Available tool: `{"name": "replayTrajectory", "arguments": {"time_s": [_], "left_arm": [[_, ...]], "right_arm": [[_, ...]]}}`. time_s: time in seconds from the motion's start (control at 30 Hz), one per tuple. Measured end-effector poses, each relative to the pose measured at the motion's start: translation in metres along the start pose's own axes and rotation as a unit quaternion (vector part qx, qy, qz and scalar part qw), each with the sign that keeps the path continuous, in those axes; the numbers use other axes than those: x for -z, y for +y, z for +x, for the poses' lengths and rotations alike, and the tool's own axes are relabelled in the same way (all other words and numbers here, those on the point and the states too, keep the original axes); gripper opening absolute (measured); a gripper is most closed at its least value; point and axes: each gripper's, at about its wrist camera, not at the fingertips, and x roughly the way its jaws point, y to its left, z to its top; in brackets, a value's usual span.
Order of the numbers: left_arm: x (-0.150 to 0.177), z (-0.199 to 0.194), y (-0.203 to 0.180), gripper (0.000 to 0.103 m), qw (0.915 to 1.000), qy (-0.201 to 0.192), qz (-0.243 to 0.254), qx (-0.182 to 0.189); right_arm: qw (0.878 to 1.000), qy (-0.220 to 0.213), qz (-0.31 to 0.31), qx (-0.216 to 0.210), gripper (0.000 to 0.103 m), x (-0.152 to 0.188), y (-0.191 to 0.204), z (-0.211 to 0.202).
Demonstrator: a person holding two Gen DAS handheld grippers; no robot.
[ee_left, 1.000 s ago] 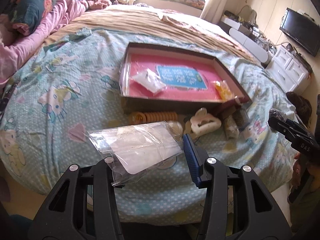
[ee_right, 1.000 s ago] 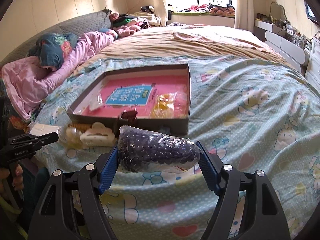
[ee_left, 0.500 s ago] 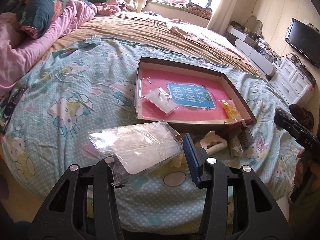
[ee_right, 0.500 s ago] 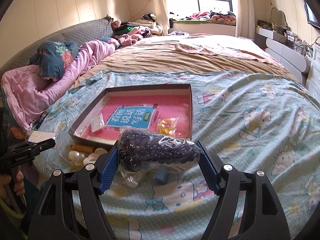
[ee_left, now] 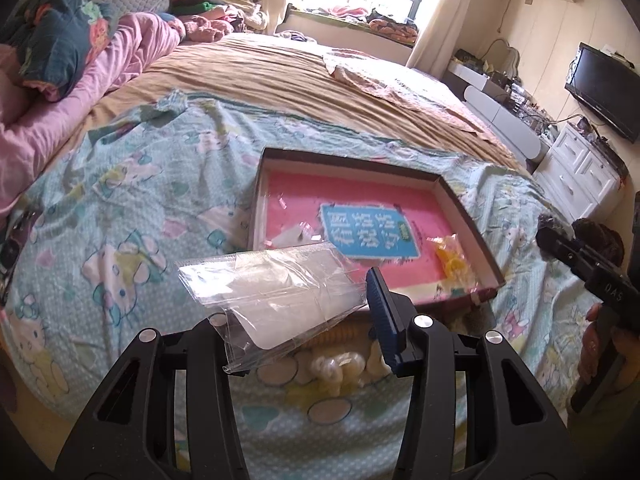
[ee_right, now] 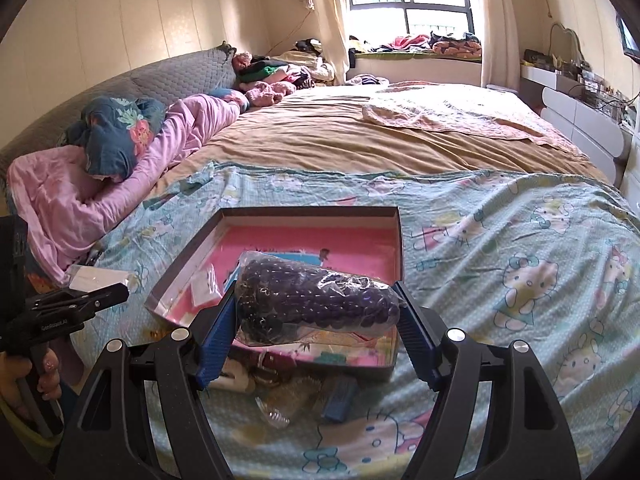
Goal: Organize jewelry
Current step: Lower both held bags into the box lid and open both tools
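My left gripper (ee_left: 296,312) is shut on a clear plastic bag (ee_left: 272,292) with a white card inside, held above the bed's near edge, in front of the shallow box (ee_left: 472,232) with a pink floor. My right gripper (ee_right: 316,320) is shut on a clear bag of dark purple beads (ee_right: 316,300), held over the near part of the same box (ee_right: 400,240). In the box lie a small clear bag (ee_left: 296,236) and a yellow bagged item (ee_left: 450,256). Loose jewelry and hair clips (ee_left: 340,364) lie on the sheet in front of the box.
The box sits on a bed with a teal cartoon sheet (ee_left: 132,208) and a tan blanket (ee_left: 280,80) beyond. Pink bedding (ee_right: 80,200) lies at the left. A white dresser (ee_left: 580,176) and a TV (ee_left: 604,84) stand at the right.
Both grippers have risen and moved forward toward the box, each still holding its bag. The loose items in front of the box now sit lower in both views.
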Motion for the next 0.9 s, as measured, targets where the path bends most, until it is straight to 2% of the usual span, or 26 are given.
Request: {"name": "replayTrajectory", "arguments": {"time_s": [0.43,0.9], "left_arm": [[-0.032,0.034,-0.024,0.038,0.9995,0.011,0.018,0.023],[-0.03,0.079,-0.034,0.038,0.9969,0.052,0.043,0.042]], "right_arm": [[1.0,0.006,0.015,0.01,0.072,-0.018,-0.012,0.02],[0.998,0.052,0.002,0.018,0.072,-0.021,-0.011,0.071]]}}
